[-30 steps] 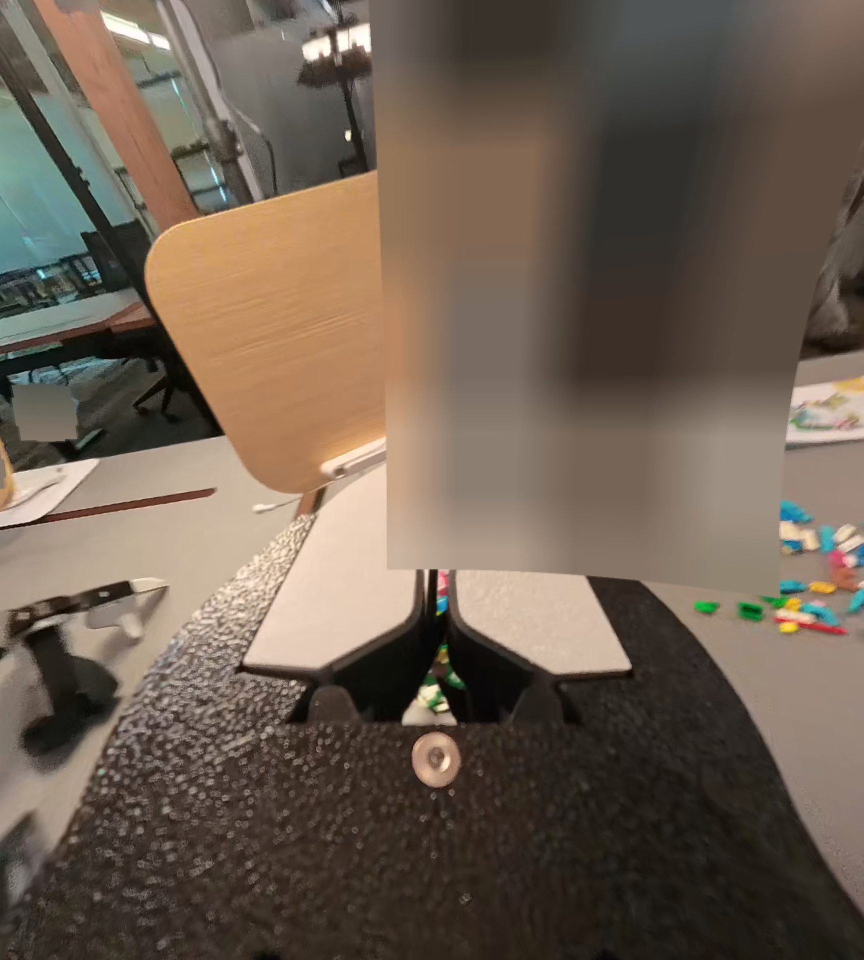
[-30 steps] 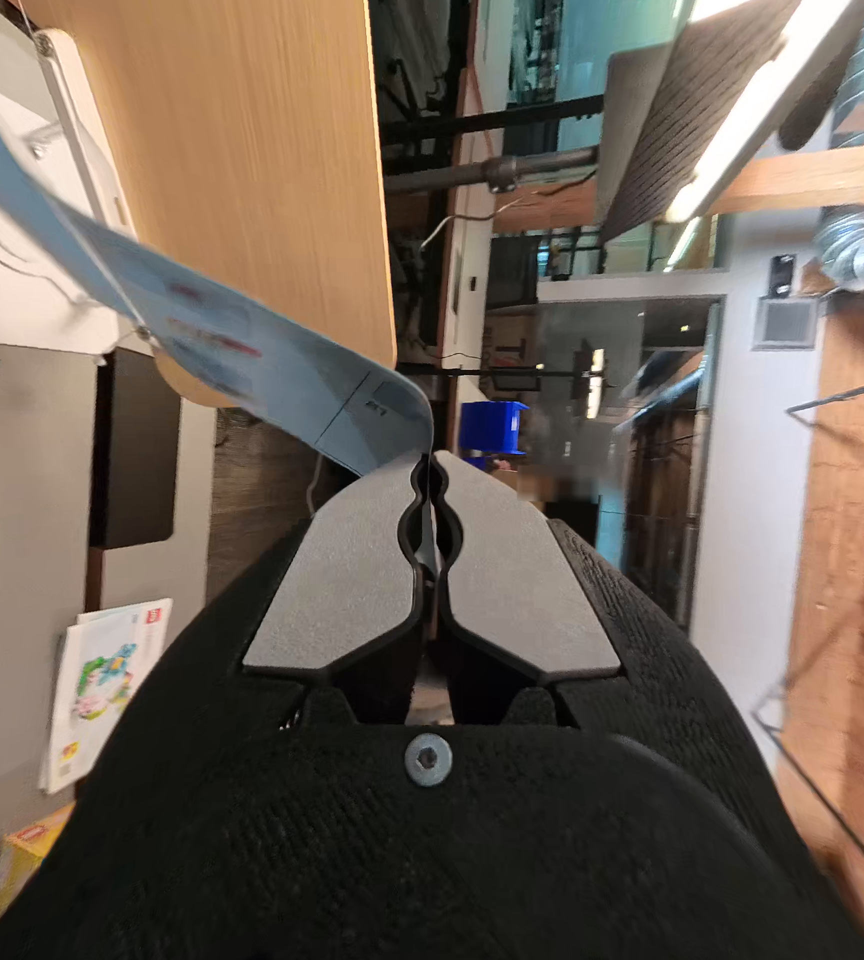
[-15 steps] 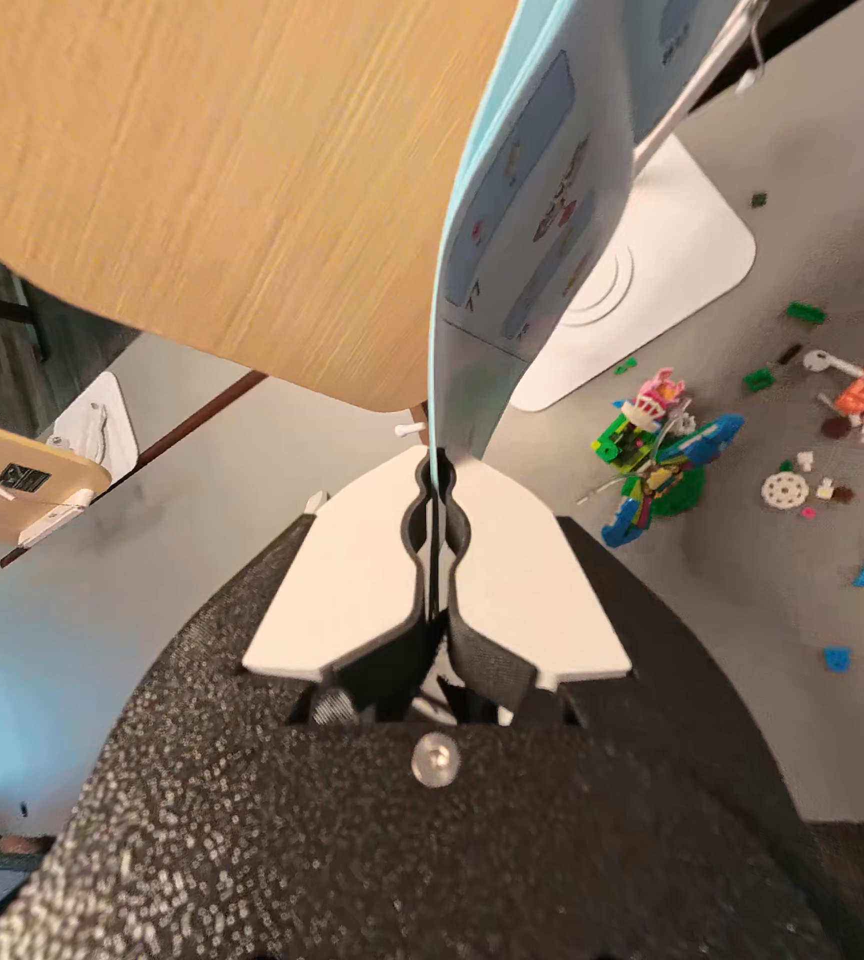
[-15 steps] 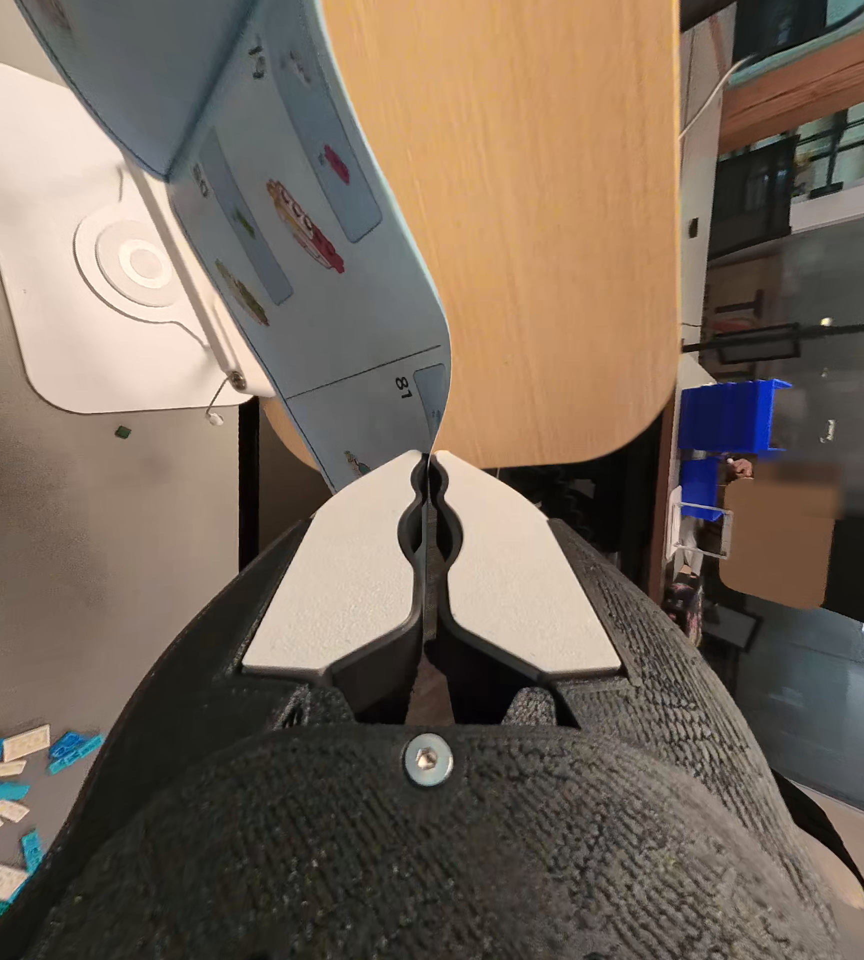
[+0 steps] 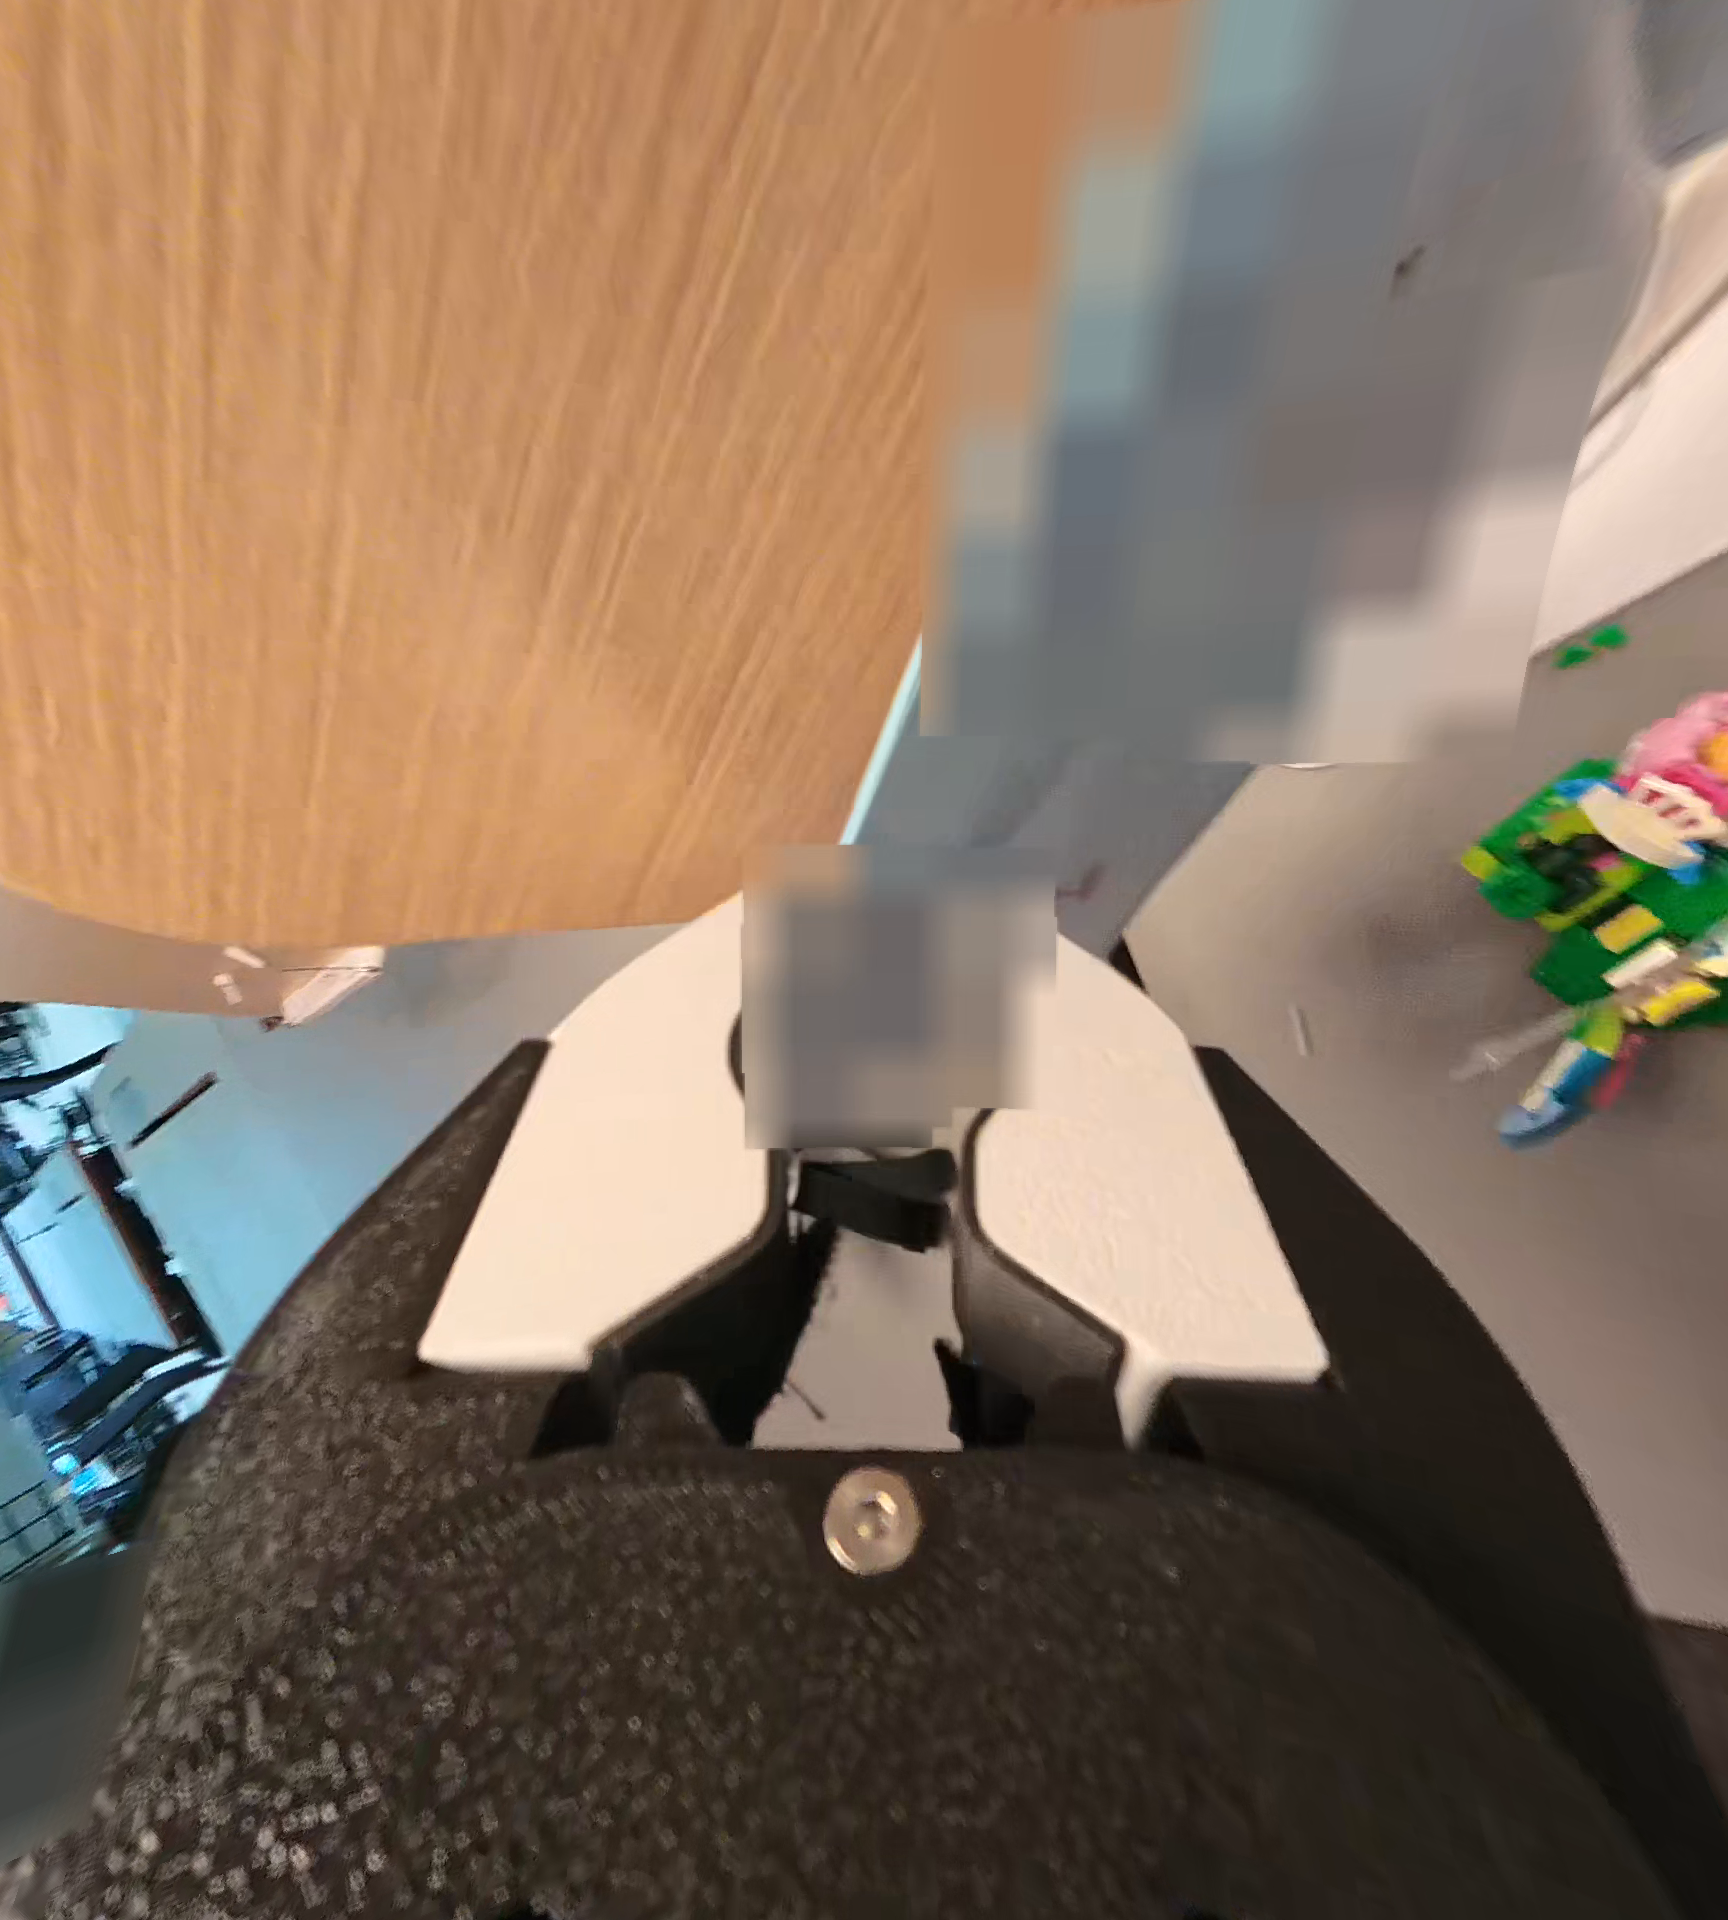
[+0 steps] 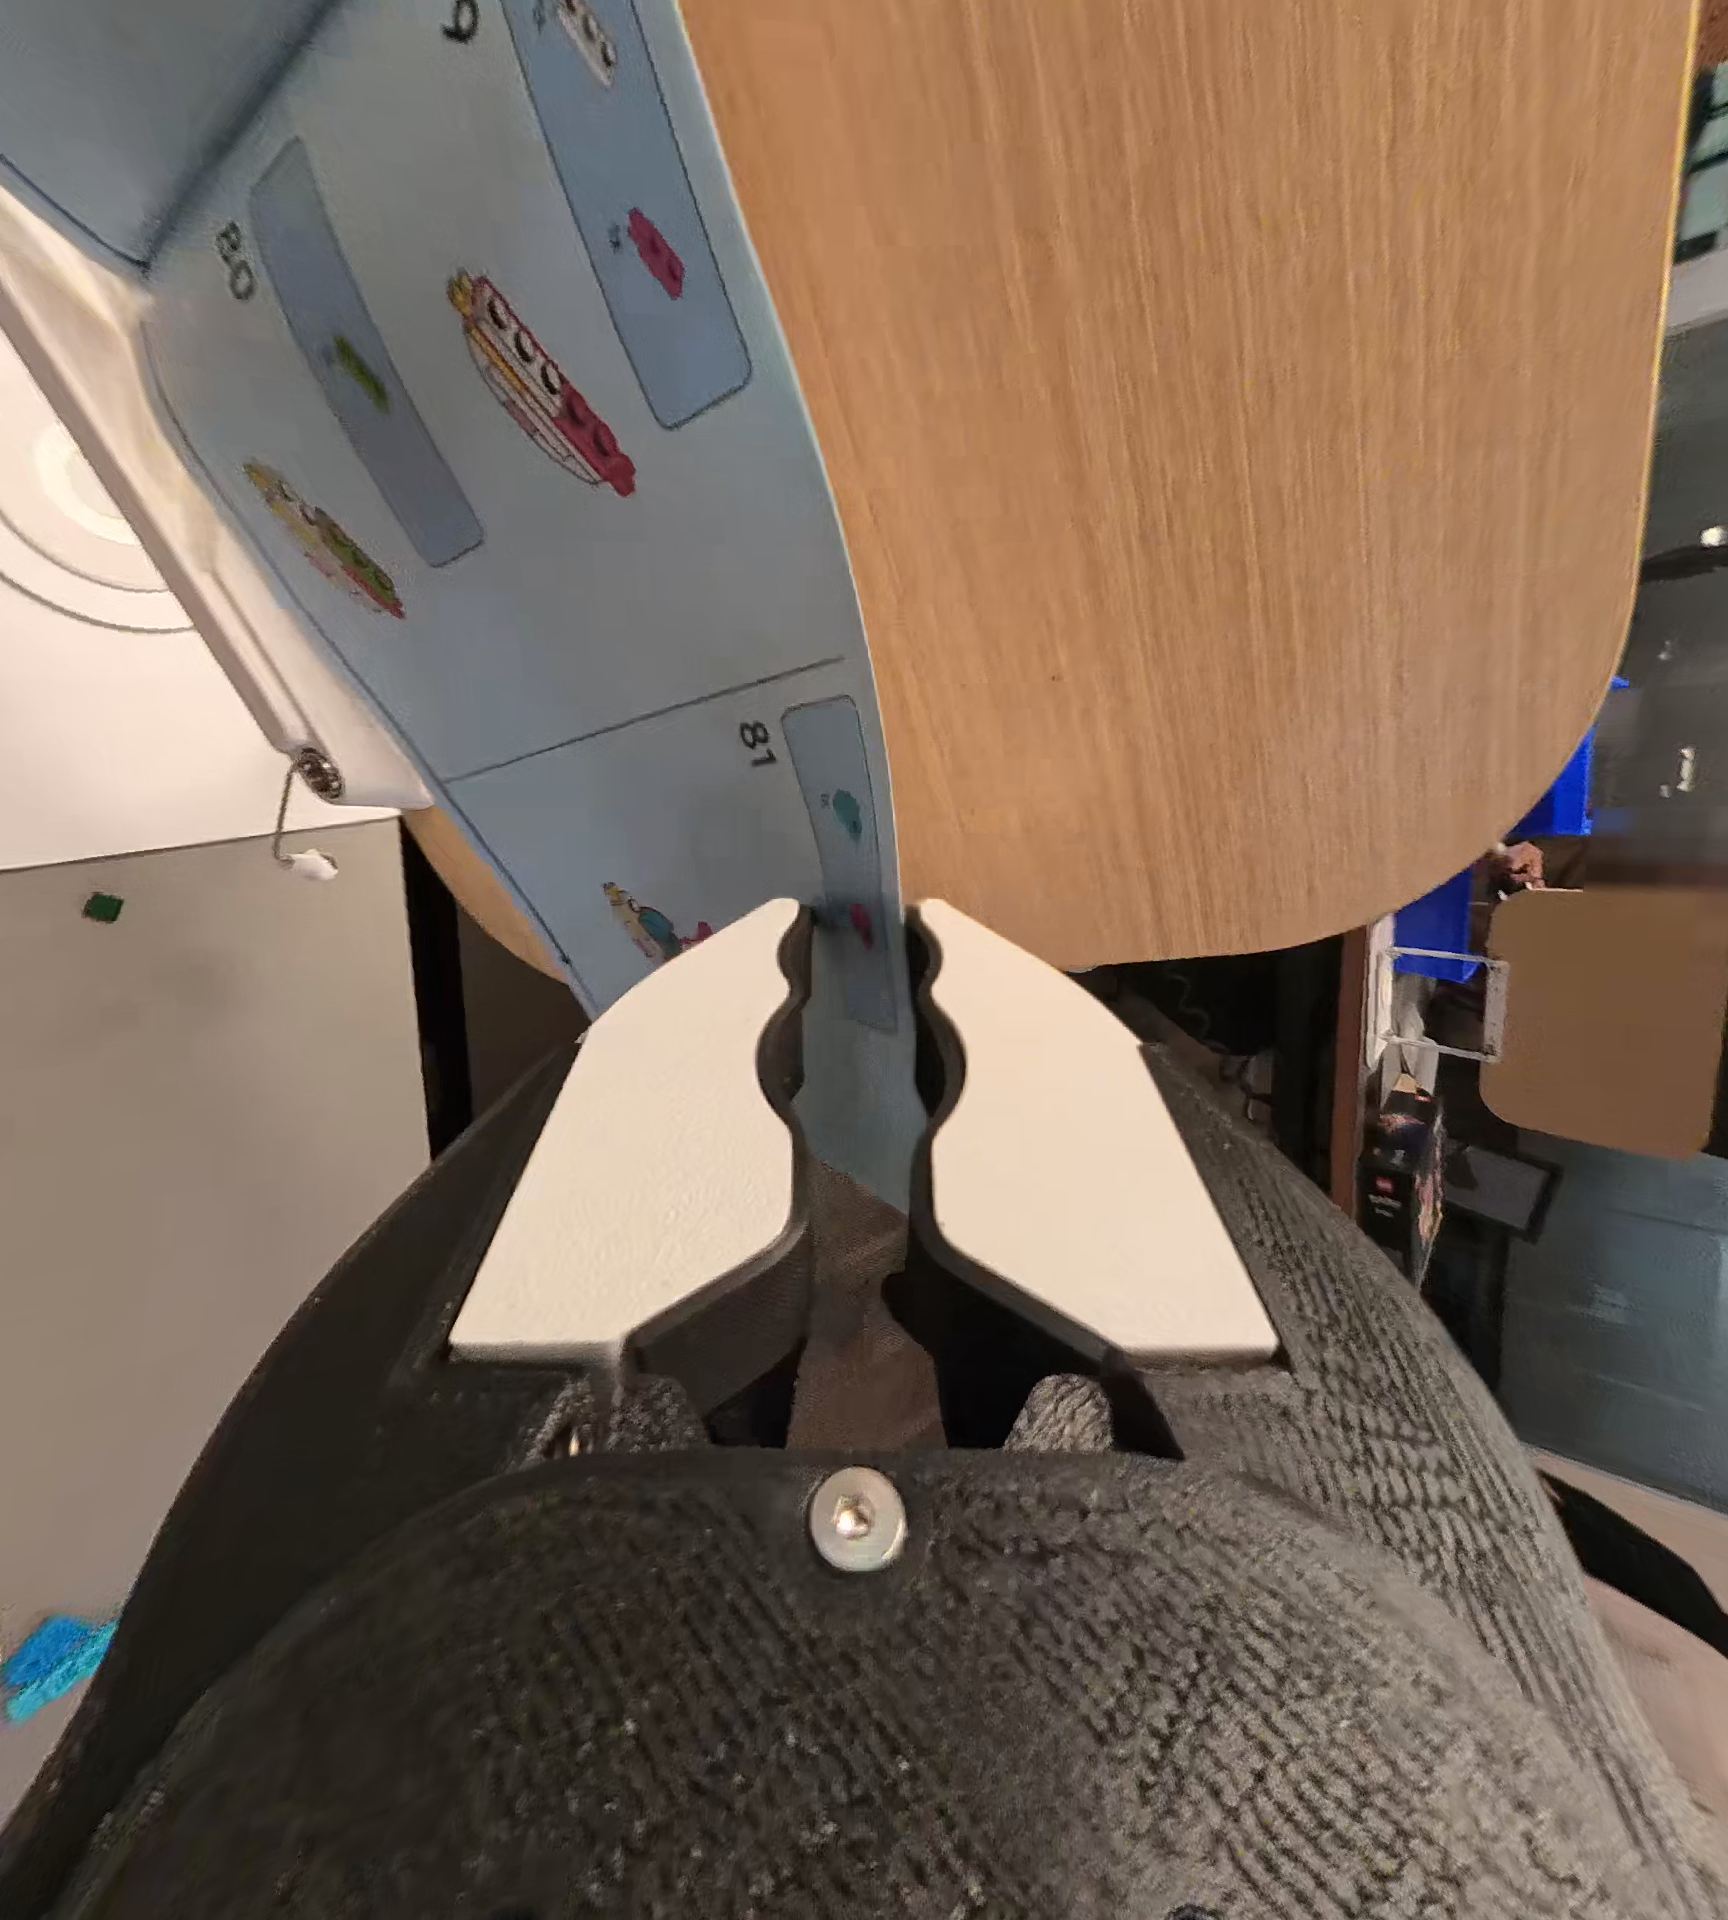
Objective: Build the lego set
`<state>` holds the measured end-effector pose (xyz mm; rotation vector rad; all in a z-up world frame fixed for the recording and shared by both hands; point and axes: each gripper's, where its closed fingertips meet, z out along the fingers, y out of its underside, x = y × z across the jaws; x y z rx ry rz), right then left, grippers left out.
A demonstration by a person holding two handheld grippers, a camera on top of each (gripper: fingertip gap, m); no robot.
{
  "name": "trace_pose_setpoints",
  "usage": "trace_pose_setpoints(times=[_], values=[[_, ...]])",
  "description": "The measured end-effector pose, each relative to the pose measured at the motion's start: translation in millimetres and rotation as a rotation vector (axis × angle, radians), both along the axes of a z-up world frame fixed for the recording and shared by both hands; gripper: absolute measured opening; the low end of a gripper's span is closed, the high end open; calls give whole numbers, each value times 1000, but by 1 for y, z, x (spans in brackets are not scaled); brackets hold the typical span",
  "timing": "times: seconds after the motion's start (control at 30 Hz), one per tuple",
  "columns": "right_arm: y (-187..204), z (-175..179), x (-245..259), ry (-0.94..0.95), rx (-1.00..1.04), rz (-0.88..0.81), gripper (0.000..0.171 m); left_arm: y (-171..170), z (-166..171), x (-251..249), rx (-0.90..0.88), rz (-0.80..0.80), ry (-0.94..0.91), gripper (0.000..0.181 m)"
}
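The pale blue instruction booklet page point(image 6: 548, 520) curves up in front of a wooden stand panel point(image 6: 1255, 468). In the right wrist view my right gripper point(image 6: 860, 914) has its jaws a little apart, with the page's lower corner running loose through the gap. In the left wrist view my left gripper point(image 5: 891, 935) has its jaws apart; a mosaic patch hides its tips and most of the page. A partly built green, pink and blue lego model point(image 5: 1649, 914) lies on the grey table point(image 5: 1359, 1039) to the right.
The wooden panel point(image 5: 372, 416) fills the upper left of the left wrist view. A white stand base point(image 6: 60, 623) sits on the table at left. Loose blue and white pieces point(image 6: 49, 1662) lie at lower left, and small green pieces point(image 5: 1592, 646) lie near the model. Across from one pair of fingers to the other is roughly 30 cm.
Both grippers were shut on the booklet page; now both sets of jaws have parted. Both views have moved closer to the wooden panel, and the page has turned over toward it.
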<state>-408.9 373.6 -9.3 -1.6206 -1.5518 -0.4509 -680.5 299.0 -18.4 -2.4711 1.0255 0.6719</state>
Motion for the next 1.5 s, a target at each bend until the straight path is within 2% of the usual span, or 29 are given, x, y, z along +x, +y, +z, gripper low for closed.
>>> trace_pose_setpoints(times=[0.03,0.13,0.3,0.37,0.47,0.57,0.67,0.77,0.9,1.13,1.27,1.37,1.43,1.5], values=[[2,1,1,8,24,-9,21,4,2,-2,42,5,24,37],[10,2,5,31,105,-42,32,15,8,-9,192,35,78,53],[15,-4,6,62,188,-79,39,21,8,-24,394,100,165,57],[13,-11,3,82,180,-74,38,20,8,-24,490,104,149,58],[9,-20,-5,130,169,-49,38,22,-8,-8,569,57,-11,59],[1,-34,-7,132,129,-43,38,18,-17,-6,611,34,15,57],[-15,-41,0,137,117,0,38,-3,-19,-16,670,43,32,54],[-40,-51,7,188,52,59,38,-35,-25,-34,740,98,-57,48],[-74,-68,7,193,-9,139,39,-75,-57,-47,744,222,-280,49],[-145,-88,0,145,-63,281,38,-139,-108,-36,799,318,-454,44],[-183,-107,1,164,-186,351,36,-173,-123,-23,932,318,-527,45],[-196,-138,-15,228,-367,371,35,-189,-120,-26,1151,352,-586,42],[-197,-158,-35,285,-453,408,34,-194,-118,-27,1285,356,-641,42],[-183,-175,-54,281,-391,445,33,-198,-121,-29,1362,380,-653,42]])
